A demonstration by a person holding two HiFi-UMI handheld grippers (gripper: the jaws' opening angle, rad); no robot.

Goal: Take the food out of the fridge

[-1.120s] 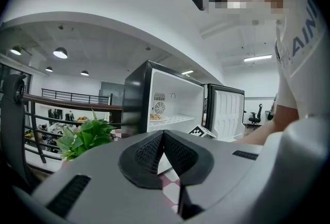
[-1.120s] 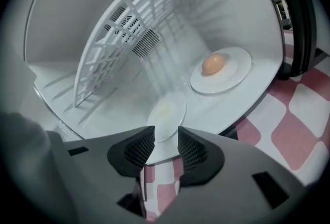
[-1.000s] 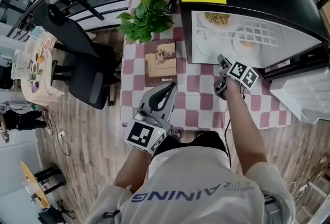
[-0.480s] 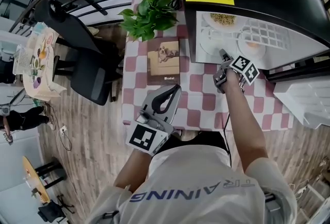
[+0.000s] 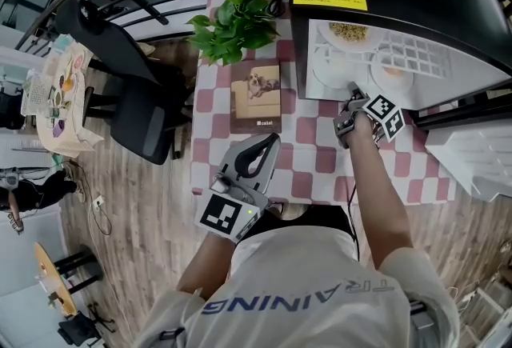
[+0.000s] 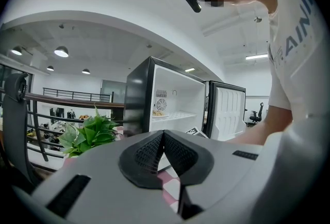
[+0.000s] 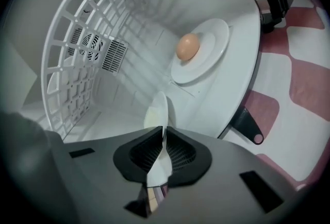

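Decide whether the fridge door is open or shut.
Open. The fridge door is swung clear to the side, and the fridge interior shows.

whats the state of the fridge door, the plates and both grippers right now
fridge door: open
right gripper: jaws just closed, shut on the held plate's rim
held plate: gripped edge-on, inside the fridge
egg plate: in the fridge, egg on it, untouched
food plate: on the wire shelf, untouched
left gripper: jaws shut, nothing between them
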